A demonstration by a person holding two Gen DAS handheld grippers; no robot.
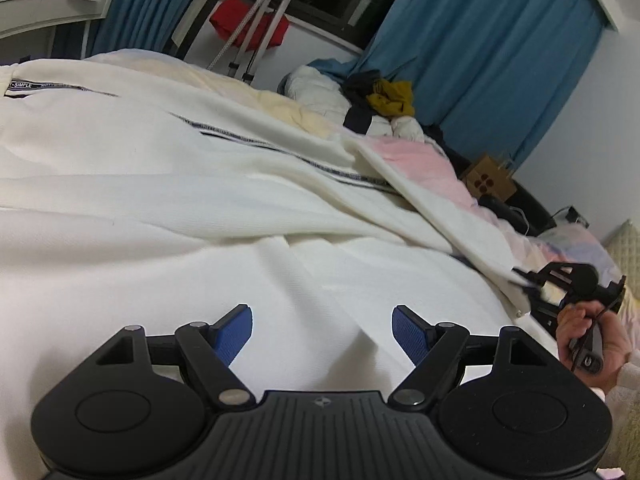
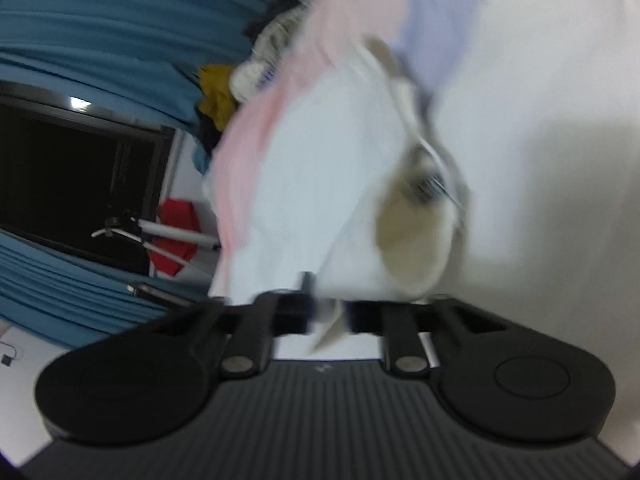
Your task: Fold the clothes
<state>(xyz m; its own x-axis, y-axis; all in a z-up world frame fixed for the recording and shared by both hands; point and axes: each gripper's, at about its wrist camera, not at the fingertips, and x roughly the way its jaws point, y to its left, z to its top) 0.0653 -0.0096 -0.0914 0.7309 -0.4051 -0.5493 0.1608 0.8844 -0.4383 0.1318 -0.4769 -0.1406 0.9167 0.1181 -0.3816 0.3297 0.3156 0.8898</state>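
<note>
A white knit garment (image 1: 200, 208) with a thin dark printed stripe lies spread across the bed. My left gripper (image 1: 322, 332) hovers low over its near part, blue pads (image 1: 234, 334) wide apart, with nothing between them. At the right edge a hand (image 1: 600, 344) holds my right gripper (image 1: 536, 288), which is pinching the end of a long fold of the garment. In the blurred right wrist view the right gripper (image 2: 328, 312) is shut on white fabric (image 2: 320, 180) that hangs out in front of it.
A pink and pastel bed sheet (image 1: 420, 160) shows beyond the garment. A pile of dark and mustard clothes (image 1: 384, 100) lies at the bed's far end, beside a cardboard box (image 1: 490, 180). Blue curtains (image 1: 500, 60), a white stand (image 1: 260, 32) and a red item (image 1: 248, 24) are behind.
</note>
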